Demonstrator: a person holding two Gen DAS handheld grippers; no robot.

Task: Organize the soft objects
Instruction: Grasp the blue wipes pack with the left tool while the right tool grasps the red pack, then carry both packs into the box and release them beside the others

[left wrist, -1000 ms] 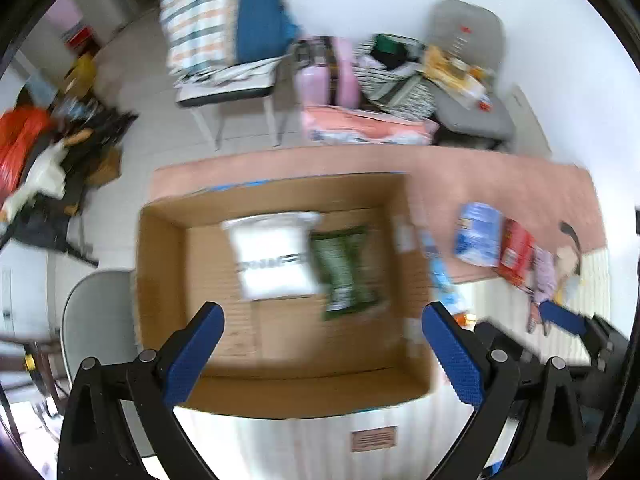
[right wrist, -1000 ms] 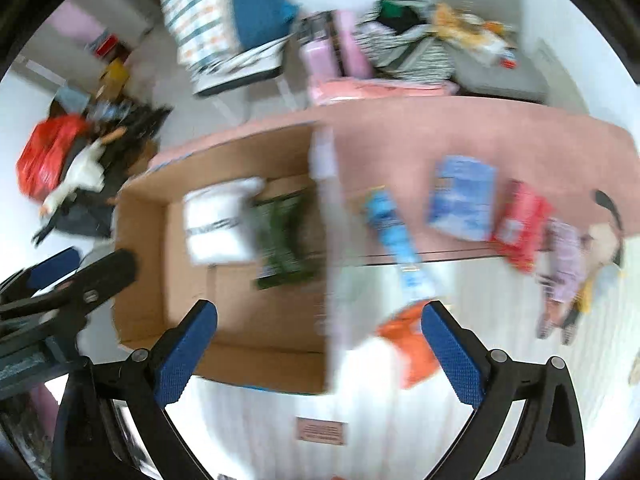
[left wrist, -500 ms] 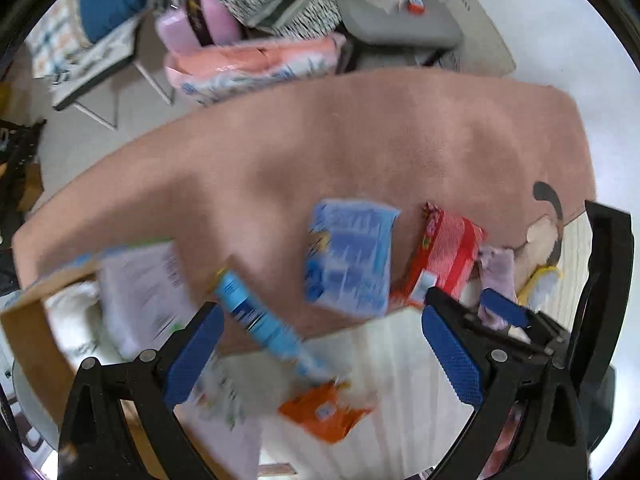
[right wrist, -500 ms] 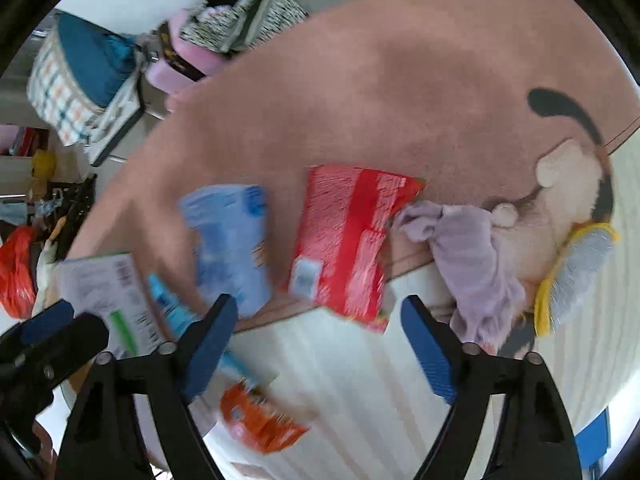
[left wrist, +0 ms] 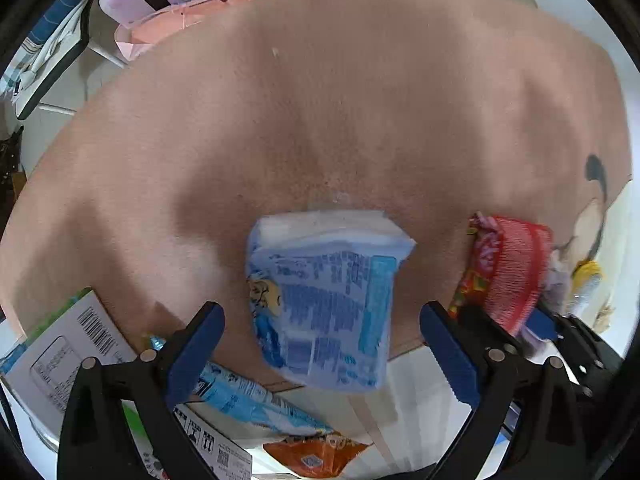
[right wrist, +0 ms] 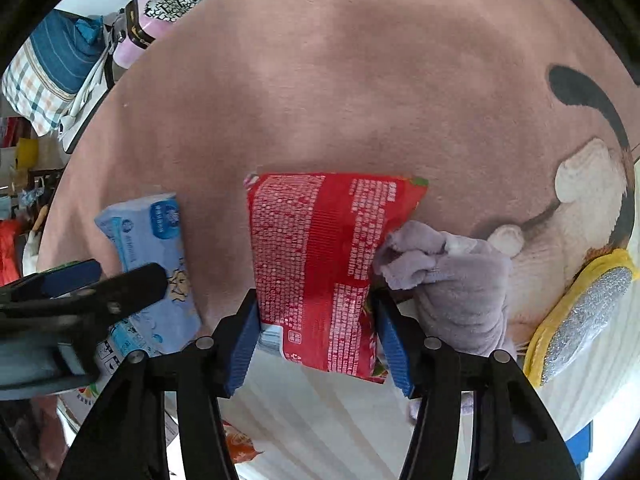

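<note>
A light blue soft pack [left wrist: 324, 304] lies on the pink rug [left wrist: 320, 100], between the open fingers of my left gripper [left wrist: 322, 350], which do not touch it. A red snack bag [right wrist: 320, 256] lies on the rug between the fingers of my right gripper [right wrist: 318, 338]; the blue pads stand at its two edges, closed in around it. The blue pack [right wrist: 156, 256] and my left gripper show at the left of the right wrist view. The red bag [left wrist: 508, 268] shows at the right of the left wrist view.
A lilac cloth [right wrist: 448, 276] touches the red bag's right side, with a yellow-rimmed silver scrubber [right wrist: 580, 312] beyond it. A long blue pouch [left wrist: 248, 396], an orange packet [left wrist: 316, 456] and the cardboard box flap [left wrist: 68, 352] lie near me. Chairs with bags [right wrist: 60, 64] stand behind the rug.
Both grippers have swung right from the cardboard box and come down: the left over the blue pack, the right over the red bag. The right fingers have narrowed around the bag.
</note>
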